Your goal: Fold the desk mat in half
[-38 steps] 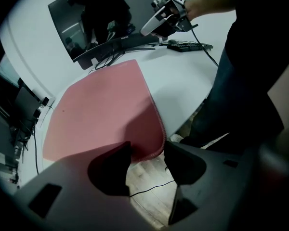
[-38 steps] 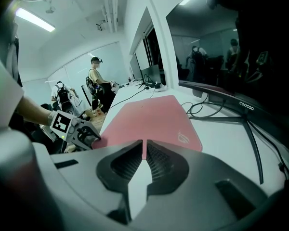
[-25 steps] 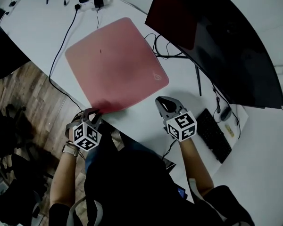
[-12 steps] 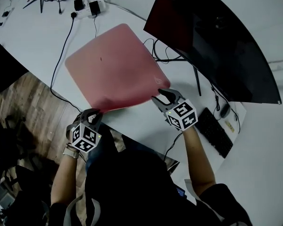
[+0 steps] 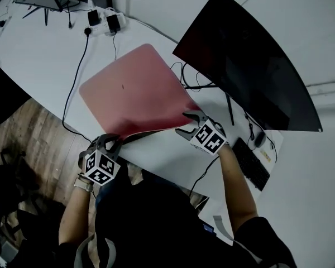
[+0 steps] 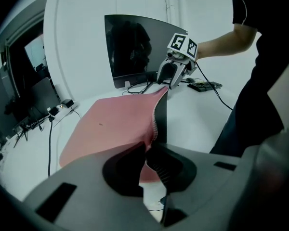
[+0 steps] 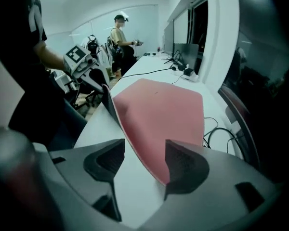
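Note:
The pink desk mat [image 5: 137, 91] lies on the white table [image 5: 39, 54], its near edge raised and showing a dark underside. My left gripper [image 5: 109, 142] is shut on the mat's near left corner; in the left gripper view the pads [image 6: 160, 163] pinch the mat [image 6: 111, 124]. My right gripper [image 5: 185, 123] is at the near right corner with its jaws opening. In the right gripper view that corner of the mat [image 7: 159, 109] stands between the wide-apart fingers [image 7: 183, 165], resting against the right one, unpinched.
A large dark curved monitor [image 5: 251, 77] stands right of the mat, cables [image 5: 192, 71] at its foot. A keyboard [image 5: 250, 163] and a mouse [image 5: 259, 140] lie right of my right gripper. A power strip [image 5: 103, 21] sits far back. Another person [image 7: 119, 37] stands farther along the room.
My right gripper moved forward and left from bare table to the mat's near right corner and went from shut to wide open. The mat's near edge has come up off the table.

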Demonstrator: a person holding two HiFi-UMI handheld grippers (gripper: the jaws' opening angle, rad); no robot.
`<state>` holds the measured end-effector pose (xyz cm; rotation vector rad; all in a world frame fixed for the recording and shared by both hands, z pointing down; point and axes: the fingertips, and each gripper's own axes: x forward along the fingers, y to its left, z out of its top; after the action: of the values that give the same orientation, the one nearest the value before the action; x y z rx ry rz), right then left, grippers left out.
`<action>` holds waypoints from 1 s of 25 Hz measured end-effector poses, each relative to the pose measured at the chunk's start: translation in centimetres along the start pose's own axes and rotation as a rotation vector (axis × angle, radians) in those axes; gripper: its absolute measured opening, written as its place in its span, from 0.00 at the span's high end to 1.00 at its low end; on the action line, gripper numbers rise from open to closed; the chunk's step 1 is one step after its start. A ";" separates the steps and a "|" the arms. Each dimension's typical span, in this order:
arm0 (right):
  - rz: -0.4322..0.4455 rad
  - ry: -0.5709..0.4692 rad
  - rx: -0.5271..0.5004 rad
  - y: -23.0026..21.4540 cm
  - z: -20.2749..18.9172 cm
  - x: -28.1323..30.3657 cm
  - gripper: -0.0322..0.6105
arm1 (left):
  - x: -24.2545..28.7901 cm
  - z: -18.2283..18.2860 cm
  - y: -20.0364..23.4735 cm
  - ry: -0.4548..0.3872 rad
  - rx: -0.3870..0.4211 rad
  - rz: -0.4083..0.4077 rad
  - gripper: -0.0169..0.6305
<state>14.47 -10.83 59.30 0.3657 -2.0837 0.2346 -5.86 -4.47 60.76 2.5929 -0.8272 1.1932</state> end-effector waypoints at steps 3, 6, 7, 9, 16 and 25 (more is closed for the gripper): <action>0.029 0.099 -0.088 0.0 0.4 0.9 0.56 | -0.3 0.2 1.3 -0.023 -0.008 -0.001 0.90; -0.018 0.200 -0.184 -1.3 0.4 1.7 0.60 | -0.8 0.3 2.7 -0.045 -0.019 -0.005 0.90; -0.042 0.219 -0.207 -1.9 0.7 1.8 0.70 | -1.0 0.3 3.0 -0.052 -0.021 -0.010 0.90; -0.071 0.236 -0.228 -2.9 1.6 2.0 0.83 | -1.2 0.2 3.8 -0.060 -0.019 -0.019 0.90; -0.128 0.269 -0.239 -5.6 5.2 3.0 0.86 | -1.5 -0.1 5.9 -0.082 -0.011 -0.049 0.90; -0.209 0.282 -0.242 -9.2 10.5 5.3 0.86 | -1.6 -1.2 10.0 -0.108 -0.037 -0.078 0.90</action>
<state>6.67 -23.54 58.68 0.3769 -1.7573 -0.0870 -12.93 -11.68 59.63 2.6529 -0.7531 1.0156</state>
